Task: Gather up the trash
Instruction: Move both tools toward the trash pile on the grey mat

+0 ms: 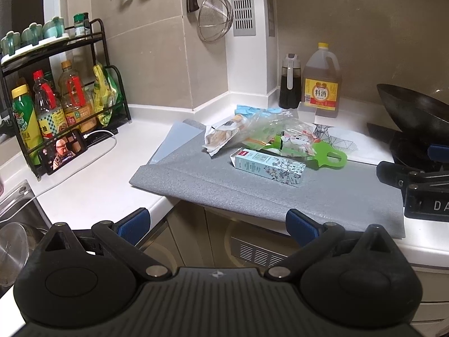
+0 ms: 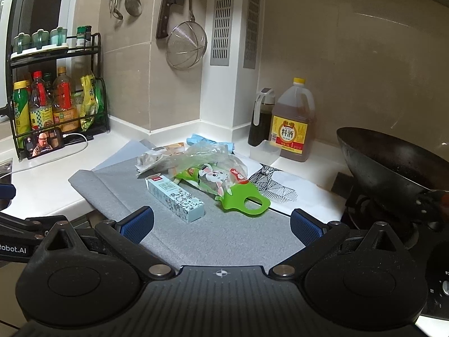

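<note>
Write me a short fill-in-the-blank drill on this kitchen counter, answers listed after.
1. The trash lies on a ____ mat.
2. The face mask is ____ in colour.
3. The jug by the wall has a ____ cap.
4. Both the left tool and the right tool are ____.

Answers: grey; green; yellow; open
</note>
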A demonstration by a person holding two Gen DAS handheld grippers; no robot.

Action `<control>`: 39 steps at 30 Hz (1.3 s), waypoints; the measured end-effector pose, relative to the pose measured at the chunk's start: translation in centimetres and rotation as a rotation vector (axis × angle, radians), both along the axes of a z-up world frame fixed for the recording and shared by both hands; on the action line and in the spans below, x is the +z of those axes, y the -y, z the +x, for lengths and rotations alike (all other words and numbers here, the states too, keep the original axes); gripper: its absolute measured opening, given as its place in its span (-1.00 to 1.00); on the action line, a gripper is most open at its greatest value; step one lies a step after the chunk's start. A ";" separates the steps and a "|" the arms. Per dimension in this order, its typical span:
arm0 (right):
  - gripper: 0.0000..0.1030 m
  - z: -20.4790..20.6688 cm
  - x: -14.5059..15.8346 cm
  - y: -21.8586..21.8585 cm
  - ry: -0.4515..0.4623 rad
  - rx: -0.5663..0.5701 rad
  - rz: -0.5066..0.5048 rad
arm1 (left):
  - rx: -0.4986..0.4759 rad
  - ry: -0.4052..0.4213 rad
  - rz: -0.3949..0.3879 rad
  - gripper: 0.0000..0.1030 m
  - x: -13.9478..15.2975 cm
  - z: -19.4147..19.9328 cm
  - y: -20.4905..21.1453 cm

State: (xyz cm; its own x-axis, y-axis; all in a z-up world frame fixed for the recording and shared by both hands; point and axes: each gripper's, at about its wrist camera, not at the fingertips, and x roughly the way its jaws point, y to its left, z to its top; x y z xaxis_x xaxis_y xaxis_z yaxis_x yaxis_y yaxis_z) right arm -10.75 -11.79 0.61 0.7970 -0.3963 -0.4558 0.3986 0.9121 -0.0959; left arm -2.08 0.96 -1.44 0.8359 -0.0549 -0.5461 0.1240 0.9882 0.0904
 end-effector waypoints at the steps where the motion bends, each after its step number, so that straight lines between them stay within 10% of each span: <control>1: 1.00 -0.2 0.1 0.0 0.004 0.001 -0.001 | -0.001 0.002 0.001 0.99 0.0 -0.1 0.0; 39: 1.00 2.5 -4.4 2.5 -0.080 -0.028 0.107 | 0.036 -0.139 0.024 0.99 -4.8 4.1 -0.9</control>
State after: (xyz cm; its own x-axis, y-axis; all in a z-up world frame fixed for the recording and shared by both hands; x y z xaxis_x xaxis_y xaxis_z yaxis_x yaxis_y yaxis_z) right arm -8.20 -14.27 -3.75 0.7456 -0.3638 -0.5584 0.4192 0.9073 -0.0313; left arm 1.99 1.87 -6.19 0.7533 -0.0120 -0.6576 0.1020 0.9899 0.0988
